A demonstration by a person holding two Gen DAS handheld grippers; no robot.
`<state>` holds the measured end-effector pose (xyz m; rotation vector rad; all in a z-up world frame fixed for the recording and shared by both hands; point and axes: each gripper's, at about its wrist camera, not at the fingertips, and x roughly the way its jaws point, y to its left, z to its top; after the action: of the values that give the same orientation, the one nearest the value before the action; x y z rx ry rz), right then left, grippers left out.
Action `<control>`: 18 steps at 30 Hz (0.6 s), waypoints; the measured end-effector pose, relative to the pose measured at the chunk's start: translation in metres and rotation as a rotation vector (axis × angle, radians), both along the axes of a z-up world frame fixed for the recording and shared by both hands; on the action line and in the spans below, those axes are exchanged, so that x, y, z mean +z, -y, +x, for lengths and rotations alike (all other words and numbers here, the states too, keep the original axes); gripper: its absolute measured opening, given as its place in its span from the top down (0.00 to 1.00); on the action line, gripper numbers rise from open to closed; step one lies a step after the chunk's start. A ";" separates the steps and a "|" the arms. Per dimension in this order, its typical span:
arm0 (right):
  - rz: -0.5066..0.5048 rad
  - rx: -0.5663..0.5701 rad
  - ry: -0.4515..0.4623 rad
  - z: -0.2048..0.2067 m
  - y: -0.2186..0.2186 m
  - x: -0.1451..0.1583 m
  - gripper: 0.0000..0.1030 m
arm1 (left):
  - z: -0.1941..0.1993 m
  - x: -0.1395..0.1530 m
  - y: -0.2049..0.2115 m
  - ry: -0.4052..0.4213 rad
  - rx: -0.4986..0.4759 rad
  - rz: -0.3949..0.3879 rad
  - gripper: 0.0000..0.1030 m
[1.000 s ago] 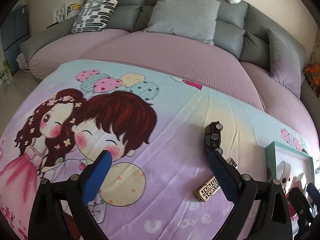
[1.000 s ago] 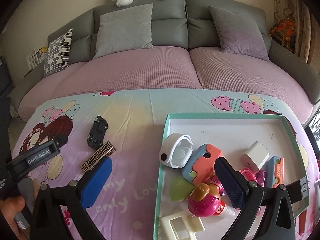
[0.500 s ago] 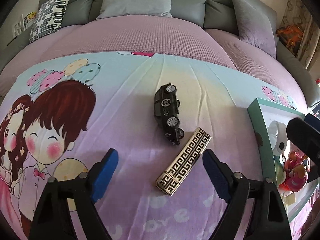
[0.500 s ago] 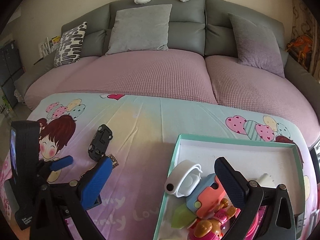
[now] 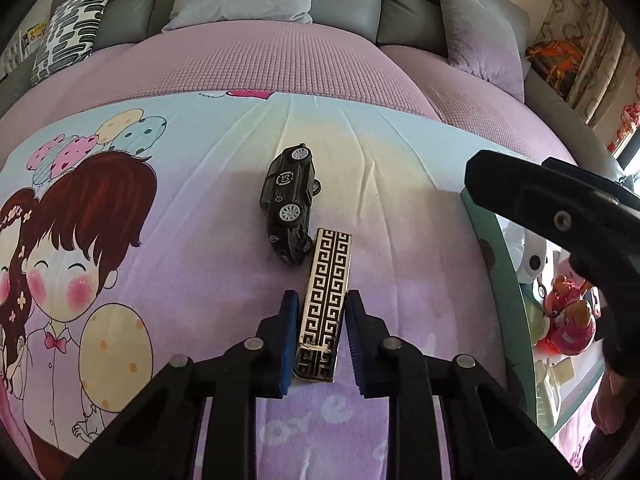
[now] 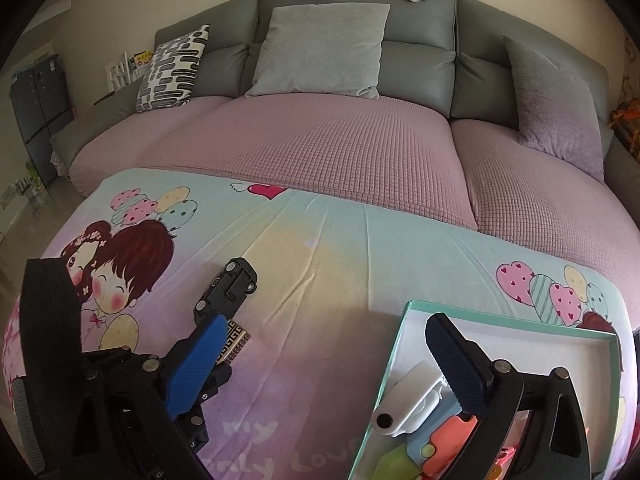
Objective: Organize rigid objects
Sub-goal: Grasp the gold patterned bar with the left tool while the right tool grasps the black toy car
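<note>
A long gold-and-black patterned box lies on the cartoon blanket, and my left gripper has its blue pads on both its sides, shut on it. A black toy car lies on its side just beyond the box's far end. In the right wrist view the box's end peeks out beside the left gripper, with the car behind. My right gripper is open and empty, held above the blanket at the near left corner of the teal tray.
The teal tray at the right holds several toys, among them a white watch-like item and a pink doll. A pink-covered sofa with grey cushions lies behind the blanket.
My left gripper has moved forward over the patterned box and closed its jaws on it. My right gripper has lifted and pulled back, so less of the tray shows.
</note>
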<state>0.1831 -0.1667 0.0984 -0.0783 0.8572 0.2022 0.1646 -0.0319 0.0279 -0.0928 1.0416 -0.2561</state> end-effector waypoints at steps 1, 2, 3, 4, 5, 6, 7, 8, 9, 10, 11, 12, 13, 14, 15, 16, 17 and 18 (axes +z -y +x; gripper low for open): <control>-0.003 0.004 -0.002 0.000 -0.002 -0.001 0.02 | -0.001 0.001 -0.002 0.001 0.005 -0.006 0.78; -0.005 0.009 -0.005 0.000 -0.003 -0.002 0.02 | -0.002 0.002 -0.006 0.002 0.020 -0.019 0.78; -0.004 0.014 -0.007 0.000 -0.005 -0.003 0.02 | -0.003 0.003 -0.010 0.002 0.035 -0.034 0.79; -0.002 0.020 -0.008 0.001 -0.006 -0.004 0.02 | -0.005 0.005 -0.014 0.006 0.049 -0.050 0.79; 0.001 0.024 -0.010 0.002 -0.007 -0.005 0.03 | -0.006 0.007 -0.018 0.010 0.059 -0.060 0.80; 0.005 0.027 -0.012 0.003 -0.008 -0.006 0.04 | -0.009 0.009 -0.022 0.013 0.068 -0.065 0.80; 0.011 0.028 -0.017 0.005 -0.009 -0.006 0.06 | -0.011 0.011 -0.025 0.017 0.080 -0.065 0.80; 0.017 0.030 -0.023 0.007 -0.011 -0.008 0.07 | -0.013 0.014 -0.029 0.023 0.091 -0.066 0.80; 0.022 0.033 -0.028 0.009 -0.013 -0.008 0.07 | -0.015 0.016 -0.034 0.032 0.105 -0.071 0.80; 0.027 0.039 -0.031 0.012 -0.016 -0.009 0.08 | -0.017 0.019 -0.039 0.039 0.119 -0.078 0.80; 0.029 0.047 -0.034 0.014 -0.019 -0.010 0.08 | -0.018 0.021 -0.044 0.048 0.135 -0.081 0.80; 0.028 0.058 -0.035 0.015 -0.023 -0.011 0.08 | -0.020 0.023 -0.048 0.053 0.152 -0.082 0.80; 0.023 0.071 -0.035 0.017 -0.027 -0.012 0.08 | -0.021 0.025 -0.053 0.057 0.170 -0.081 0.80; 0.015 0.086 -0.033 0.018 -0.032 -0.013 0.08 | -0.021 0.026 -0.058 0.062 0.189 -0.078 0.80; 0.004 0.100 -0.033 0.019 -0.037 -0.014 0.08 | -0.022 0.026 -0.063 0.064 0.207 -0.076 0.80; -0.005 0.117 -0.034 0.020 -0.042 -0.016 0.08 | -0.022 0.026 -0.068 0.064 0.226 -0.076 0.80; -0.009 0.137 -0.035 0.022 -0.048 -0.017 0.08 | -0.023 0.026 -0.073 0.063 0.243 -0.076 0.80; -0.012 0.160 -0.039 0.023 -0.053 -0.020 0.08 | -0.023 0.026 -0.078 0.062 0.260 -0.077 0.80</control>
<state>0.2066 -0.1138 0.0788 -0.1545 0.8915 0.3496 0.1414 0.0456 0.0536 -0.2863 0.9472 -0.0619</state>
